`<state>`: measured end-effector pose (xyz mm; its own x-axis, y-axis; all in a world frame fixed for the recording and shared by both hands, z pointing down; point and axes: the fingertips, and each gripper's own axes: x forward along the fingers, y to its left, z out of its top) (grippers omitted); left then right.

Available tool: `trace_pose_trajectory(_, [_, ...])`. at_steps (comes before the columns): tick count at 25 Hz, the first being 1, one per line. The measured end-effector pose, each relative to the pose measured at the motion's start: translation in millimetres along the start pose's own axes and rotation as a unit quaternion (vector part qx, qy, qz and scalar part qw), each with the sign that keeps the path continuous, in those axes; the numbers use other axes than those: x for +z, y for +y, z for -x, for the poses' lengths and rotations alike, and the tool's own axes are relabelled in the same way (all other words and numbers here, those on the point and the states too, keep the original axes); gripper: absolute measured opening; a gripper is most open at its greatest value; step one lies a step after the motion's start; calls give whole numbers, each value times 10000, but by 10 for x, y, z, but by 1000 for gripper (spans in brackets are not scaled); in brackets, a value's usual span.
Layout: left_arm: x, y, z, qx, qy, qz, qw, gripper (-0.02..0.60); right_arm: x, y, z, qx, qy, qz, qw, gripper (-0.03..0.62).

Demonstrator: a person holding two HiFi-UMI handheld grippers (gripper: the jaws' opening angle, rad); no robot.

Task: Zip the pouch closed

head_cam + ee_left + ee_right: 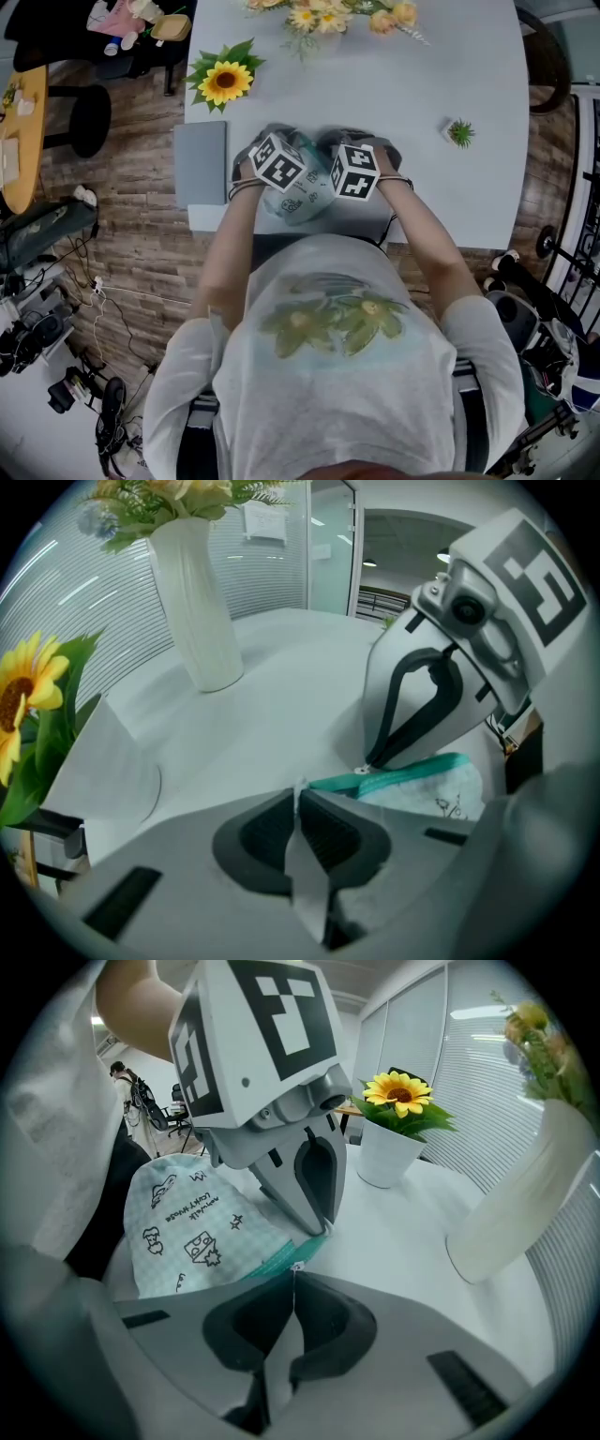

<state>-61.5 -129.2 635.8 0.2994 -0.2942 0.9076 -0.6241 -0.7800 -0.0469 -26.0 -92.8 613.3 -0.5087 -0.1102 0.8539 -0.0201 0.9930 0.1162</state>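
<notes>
the pouch (302, 199), pale checked cloth with little doodles, sits at the near edge of the counter (412, 84), just below the middle of the head view, under both marker cubes. its teal zipper (403, 772) runs across the lower right of the left gripper view. the left gripper (300, 803) has its fingers (330, 832) pressed together on a thin pale tab (300, 787) at the end of that zipper. the right gripper (293, 1283) has its fingers (323, 1321) pinched on the small metal pull (296, 1267), at the centre of its own view. the two grips sit very close together, so the slider looks to be near the held end; whether the teeth beyond it are joined cannot be told.

to do this well, treat your left grip as the anchor: hold the tab taut so the tape lies straight. draw the pull along the line of the tape, not upward, or the thin pull may slip from the fingers. go steadily, and watch that loose cloth does not fold into the slider. the sunflower (223, 82) at the upper left and the white vase (197, 611) stand well apart, so your stroke has room.
</notes>
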Motion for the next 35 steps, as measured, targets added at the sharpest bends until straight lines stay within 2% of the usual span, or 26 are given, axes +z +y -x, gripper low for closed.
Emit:
trace_pose_trajectory(5, [-17, 13, -18, 18, -12, 29, 10000, 28, -27, 44, -25, 122, 74, -19, 9999, 20])
trace_pose_trajectory(15, [-16, 6, -21, 73, -26, 66, 9999, 28, -66, 85, 9, 89, 54, -81, 9999, 20])
trace_pose_trajectory(35, [-33, 38, -39, 265, -71, 141, 9995, 28, -101, 166, 42, 244, 195, 219, 9993, 20])
